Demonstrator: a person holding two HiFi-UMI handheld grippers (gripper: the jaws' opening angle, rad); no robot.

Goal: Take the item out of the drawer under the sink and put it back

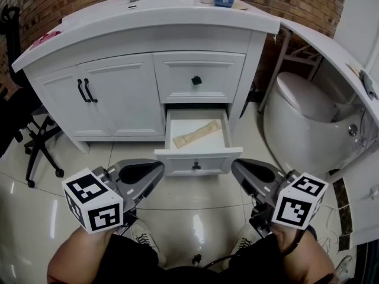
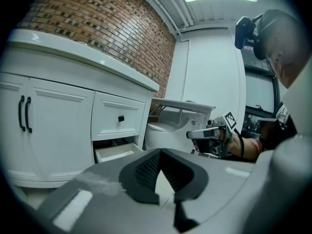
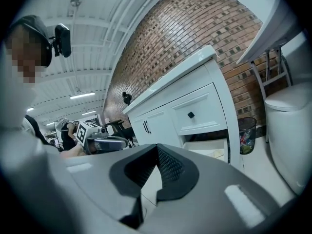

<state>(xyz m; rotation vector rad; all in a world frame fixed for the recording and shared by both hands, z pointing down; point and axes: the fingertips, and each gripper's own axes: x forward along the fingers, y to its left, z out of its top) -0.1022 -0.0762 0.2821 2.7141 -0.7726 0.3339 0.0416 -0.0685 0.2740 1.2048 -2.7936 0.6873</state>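
The lower drawer [image 1: 198,157] of the white vanity under the sink stands pulled open. A tan, bone-shaped item [image 1: 197,134] lies slantwise on its floor. Both grippers hover low in front of the drawer, apart from it. My left gripper [image 1: 156,170] is shut with nothing in it, just left of the drawer front. My right gripper [image 1: 238,170] is likewise shut and empty, just right of it. In the left gripper view the jaws [image 2: 160,152] meet at their tips, with the open drawer [image 2: 115,152] beyond. The right gripper view shows its jaws [image 3: 157,148] closed, the drawer [image 3: 214,153] behind.
Above the open drawer is a closed one with a black knob [image 1: 196,80]; cabinet doors with black handles [image 1: 86,90] are to the left. A white toilet [image 1: 305,117] stands to the right, an office chair [image 1: 32,144] to the left, and a waste bin [image 3: 247,130] beside the vanity.
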